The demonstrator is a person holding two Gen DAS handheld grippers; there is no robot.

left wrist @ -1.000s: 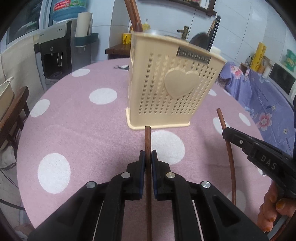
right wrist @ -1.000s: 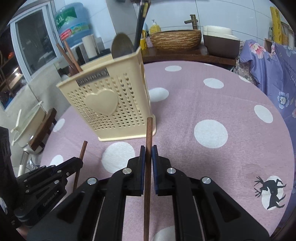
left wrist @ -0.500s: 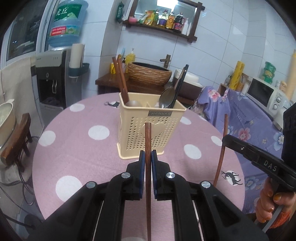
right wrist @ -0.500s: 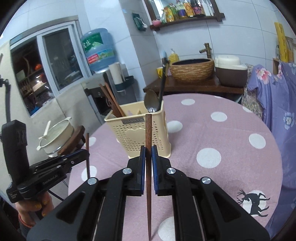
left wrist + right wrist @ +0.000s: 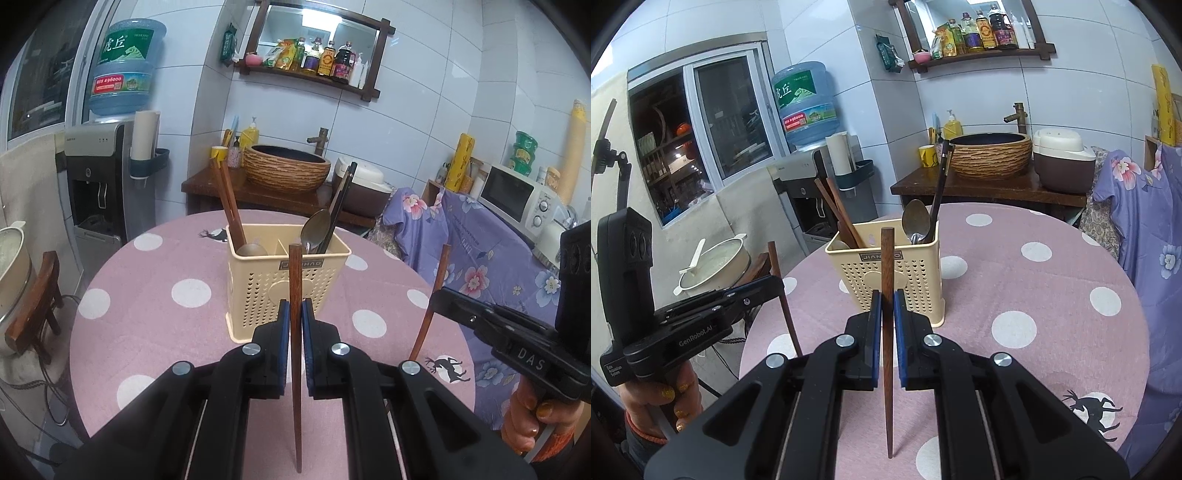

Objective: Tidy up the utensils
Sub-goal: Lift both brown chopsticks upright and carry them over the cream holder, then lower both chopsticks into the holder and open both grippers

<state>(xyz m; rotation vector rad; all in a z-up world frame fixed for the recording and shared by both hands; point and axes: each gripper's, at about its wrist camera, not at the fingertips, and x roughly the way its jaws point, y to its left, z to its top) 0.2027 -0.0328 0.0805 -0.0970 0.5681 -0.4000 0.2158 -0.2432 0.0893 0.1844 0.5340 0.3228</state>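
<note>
Pink dotted counter [image 5: 155,314] | I hold left tongs [image 5: 293,328] pinching left chopstick [image 5: 294,280], right tongs [image 5: 885,321] pinching right chopstick [image 5: 886,266] | caddy [image 5: 258,291] frame centre | risk: tips catch rim, caddy topples, thin sticks pivot.

even, cool indoor light, no harsh shadows. both views sharp in the middle. fisheye bends the edges; corners go black.
</note>
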